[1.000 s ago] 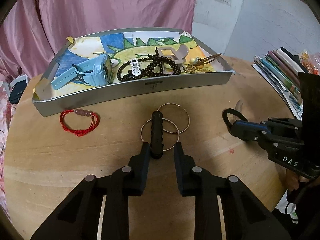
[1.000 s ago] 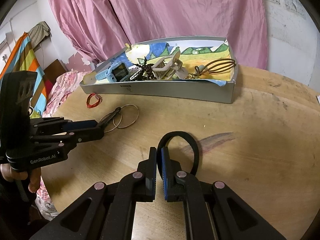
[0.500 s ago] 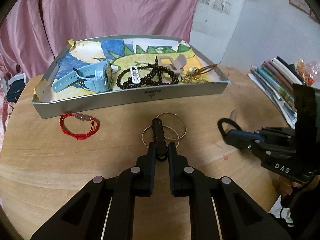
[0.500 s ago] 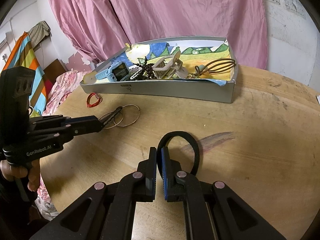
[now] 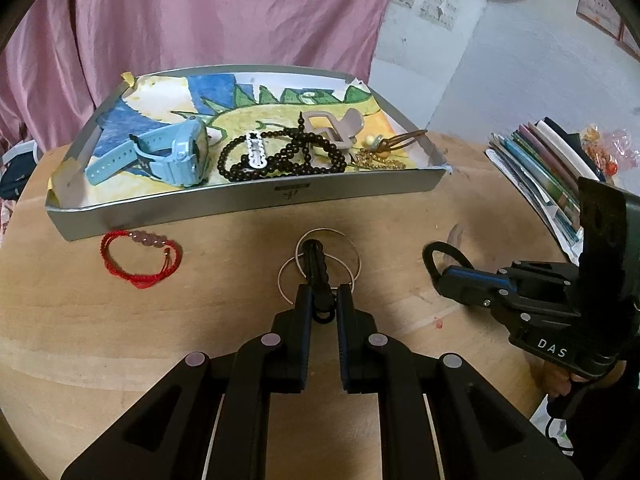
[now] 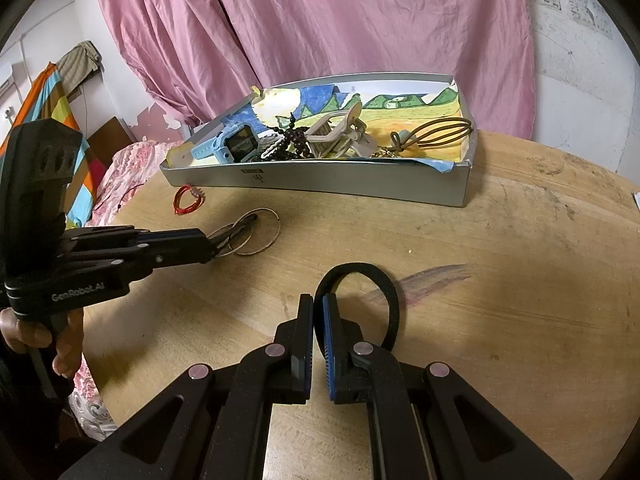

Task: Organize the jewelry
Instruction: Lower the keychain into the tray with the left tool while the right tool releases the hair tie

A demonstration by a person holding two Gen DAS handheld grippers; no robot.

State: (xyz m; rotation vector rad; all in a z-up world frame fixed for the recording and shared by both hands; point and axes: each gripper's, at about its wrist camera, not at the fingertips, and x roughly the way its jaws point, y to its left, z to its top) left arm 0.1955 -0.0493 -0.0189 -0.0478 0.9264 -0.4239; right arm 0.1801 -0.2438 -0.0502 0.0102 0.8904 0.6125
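Note:
On the round wooden table, my left gripper [image 5: 323, 305] is shut on a black braided band [image 5: 316, 266] that lies across two thin metal bangles [image 5: 326, 230]. The right wrist view shows that gripper [image 6: 212, 245] low over the bangles [image 6: 276, 232]. My right gripper [image 6: 318, 312] is shut on a black hair band [image 6: 386, 292], whose loop stands just above the wood; it appears again at the right [image 5: 430, 250]. A red cord bracelet [image 5: 140, 258] lies before the silver tray [image 5: 280, 200], which holds a blue watch [image 5: 176, 156], dark beads [image 5: 288, 156] and a beige claw clip [image 5: 336, 128].
A stack of books [image 5: 540, 160] sits at the table's right edge. A pink curtain [image 6: 320, 32] hangs behind the tray [image 6: 320, 179]. A person's hand [image 6: 60, 344] holds the left gripper by the table's left edge. Bare wood lies between the two grippers.
My left gripper, open around the black braided band a second ago, has shut on it. The right gripper has stayed shut on the hair band in the same spot.

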